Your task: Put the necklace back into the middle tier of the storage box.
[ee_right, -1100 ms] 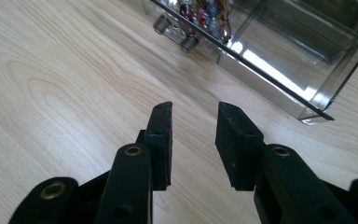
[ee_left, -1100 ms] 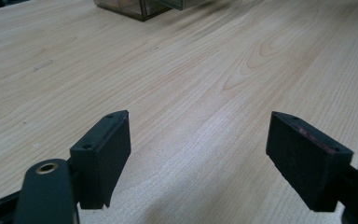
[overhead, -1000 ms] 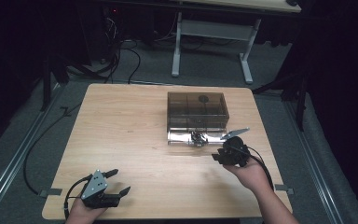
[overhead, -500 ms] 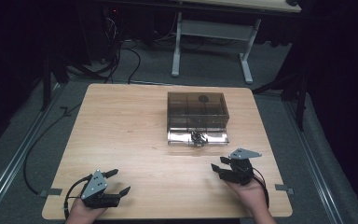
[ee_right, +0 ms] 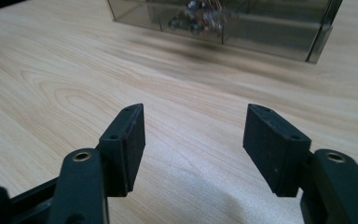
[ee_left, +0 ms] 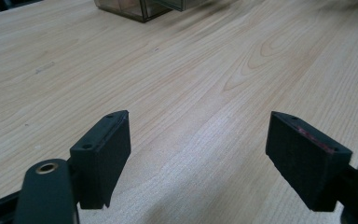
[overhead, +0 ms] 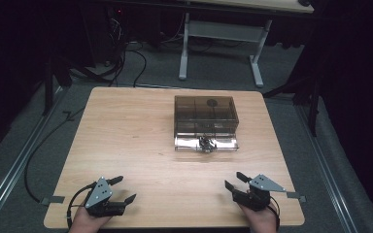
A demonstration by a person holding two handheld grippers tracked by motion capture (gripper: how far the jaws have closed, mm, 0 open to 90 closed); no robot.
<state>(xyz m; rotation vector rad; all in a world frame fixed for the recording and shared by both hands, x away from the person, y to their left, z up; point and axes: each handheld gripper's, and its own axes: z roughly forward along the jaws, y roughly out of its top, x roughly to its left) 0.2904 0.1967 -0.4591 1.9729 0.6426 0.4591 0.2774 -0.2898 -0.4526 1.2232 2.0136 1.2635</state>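
Right gripper (overhead: 236, 182) had pulled back from the drawer box (overhead: 206, 115) toward the near edge of the table (overhead: 126, 131), coming down low over the wood. Its jaws had just been opening and stood wide, nothing between them; the right gripper view showed bare wood grain between the two black pads (ee_right: 128, 149). Left gripper (overhead: 121, 190) had not shifted, resting at the near left corner, jaws likewise spread wide and empty over bare table in its own view.

Box sat past the middle of the table, smoky clear plastic, well apart from both grippers. Its bottom drawer (overhead: 206, 143) stood pulled out toward the person. A small dark cluster of parts (overhead: 206, 143) lay in the open drawer, about midway along it; too small and blurred to say what they were. In the right gripper view the same cluster showed through the drawer front, glinting.

Judgement on progress: with both grippers empty and parked at the near edge, the item looked already delivered into the drawer. What seemed left was shutting the drawer, which stood out from the box. Nothing else lay loose on the table to suggest further pieces waiting. Whether the drawer was meant to stay open could not be told.
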